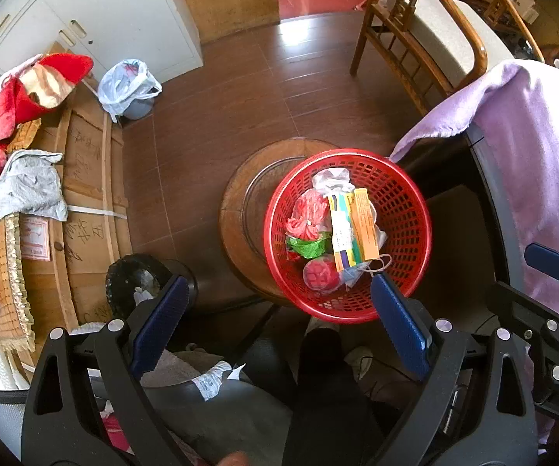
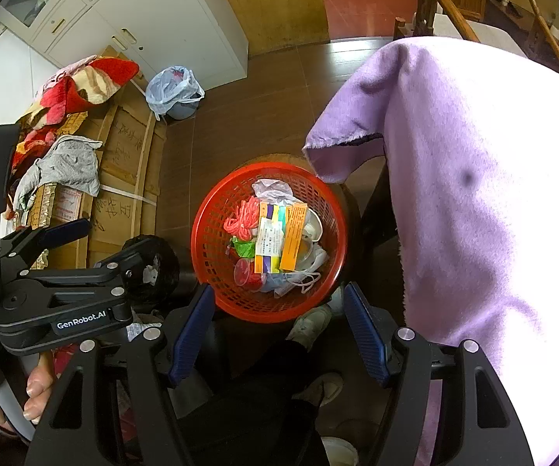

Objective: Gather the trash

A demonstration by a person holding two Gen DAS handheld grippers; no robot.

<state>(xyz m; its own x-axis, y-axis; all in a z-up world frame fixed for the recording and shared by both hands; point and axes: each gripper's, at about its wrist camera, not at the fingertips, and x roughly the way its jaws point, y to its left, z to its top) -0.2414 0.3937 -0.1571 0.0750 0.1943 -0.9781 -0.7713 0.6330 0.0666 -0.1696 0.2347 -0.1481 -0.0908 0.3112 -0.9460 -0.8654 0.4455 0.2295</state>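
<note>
A red mesh basket (image 1: 403, 198) sits on a round wooden stool (image 1: 240, 209); it also shows in the right wrist view (image 2: 209, 248). It holds trash: a yellow and orange box (image 1: 353, 229) (image 2: 283, 233), red wrappers (image 1: 306, 213), a green wrapper (image 1: 306, 246), white paper and face masks (image 2: 302, 275). My left gripper (image 1: 279, 295) is open and empty, above and in front of the basket. My right gripper (image 2: 277, 299) is open and empty, just in front of the basket. Each gripper shows at the edge of the other's view.
A table draped in a purple cloth (image 2: 473, 194) fills the right. A bin lined with a plastic bag (image 1: 128, 85) stands by white cabinets (image 1: 97, 11). Cardboard boxes (image 1: 85, 178) with blankets lie at left. A wooden chair (image 1: 415, 27) stands behind. A black object (image 1: 136, 275) sits near the stool.
</note>
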